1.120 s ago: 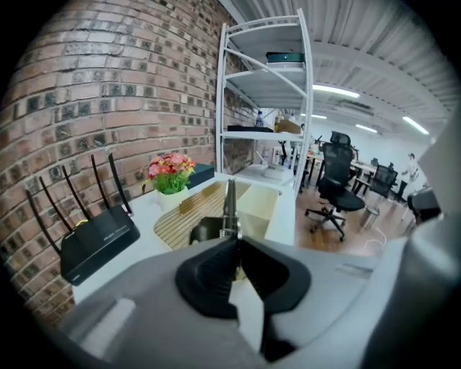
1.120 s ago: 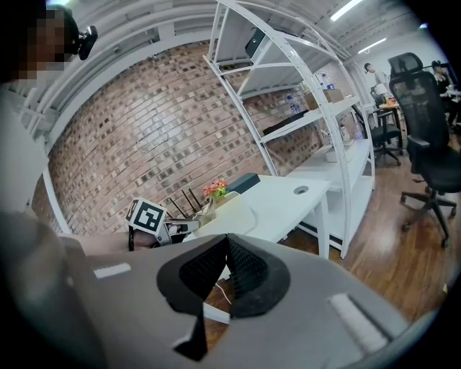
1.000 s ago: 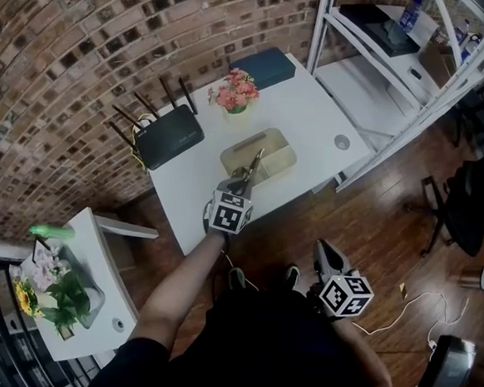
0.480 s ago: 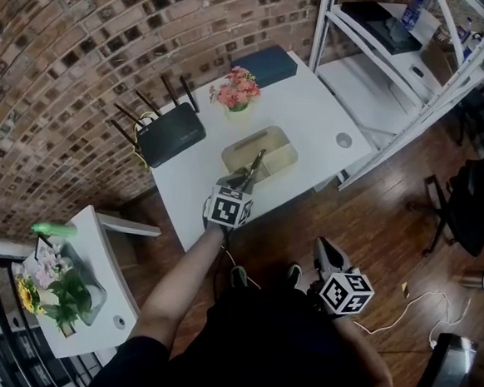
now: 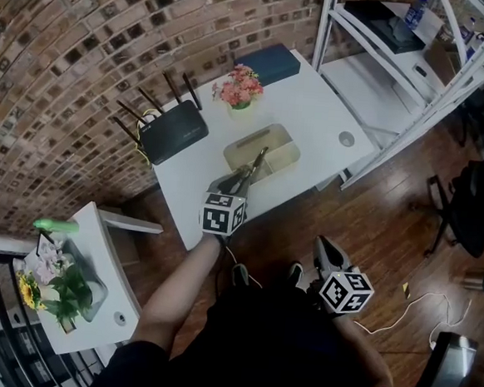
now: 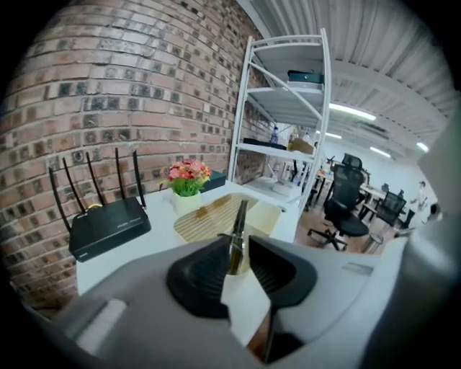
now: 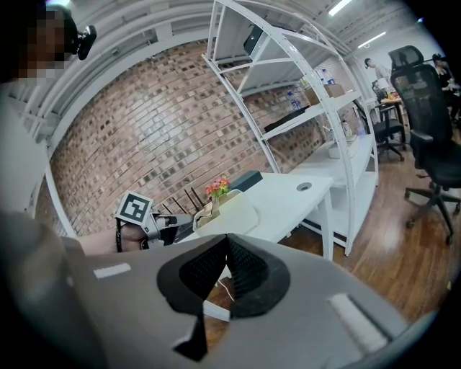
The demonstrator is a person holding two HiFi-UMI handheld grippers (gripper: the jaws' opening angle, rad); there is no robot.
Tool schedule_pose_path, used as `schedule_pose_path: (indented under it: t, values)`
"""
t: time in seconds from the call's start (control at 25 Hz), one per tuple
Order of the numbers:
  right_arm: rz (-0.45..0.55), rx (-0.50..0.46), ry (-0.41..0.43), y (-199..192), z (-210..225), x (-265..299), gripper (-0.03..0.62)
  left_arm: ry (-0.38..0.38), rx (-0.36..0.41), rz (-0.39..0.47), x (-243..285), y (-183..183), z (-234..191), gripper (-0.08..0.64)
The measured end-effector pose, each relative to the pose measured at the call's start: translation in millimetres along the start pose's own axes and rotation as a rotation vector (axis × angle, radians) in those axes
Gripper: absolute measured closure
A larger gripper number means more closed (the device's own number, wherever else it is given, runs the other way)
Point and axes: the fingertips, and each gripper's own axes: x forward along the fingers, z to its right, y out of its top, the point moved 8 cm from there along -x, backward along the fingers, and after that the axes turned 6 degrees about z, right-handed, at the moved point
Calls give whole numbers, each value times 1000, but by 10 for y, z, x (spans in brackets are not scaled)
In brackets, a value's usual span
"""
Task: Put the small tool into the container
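While leaning on near rim, small tool (image 5: 255, 163) sits in container (image 5: 286, 145).

A brick wall (image 5: 52, 65) backs a white table (image 5: 307, 110), white shelving (image 5: 377, 70) and wood floor (image 5: 389, 233).

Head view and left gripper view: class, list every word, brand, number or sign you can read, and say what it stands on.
No text can be read in these views.
Router: faint pale print on its front, too blurred to read.
Left cube, right cube: black-and-white square markers, no words.
Bottle on the shelf: label too small to read.
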Motion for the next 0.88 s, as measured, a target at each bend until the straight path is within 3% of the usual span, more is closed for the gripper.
schedule_pose_path:
  t: [0.24, 0.48, 0.68, 0.88]
  values:
    - [-19, -11, 32, -21, -65, 79, 584, -63, -109, 69, -449, -54, 149, 503]
    - [-44, -56, 93, -39, -247, 228, 583, -141, -161, 108, -920, -197, 428, 555]
    - [-45, -131, 151, -1, -428, 343, 583, -149, -204, 116, -1219, -366, 553, 557]
    - [-53, -170, 199, 7, -560, 413, 584, -175, -291, 66, -1316, -592, 611, 557]
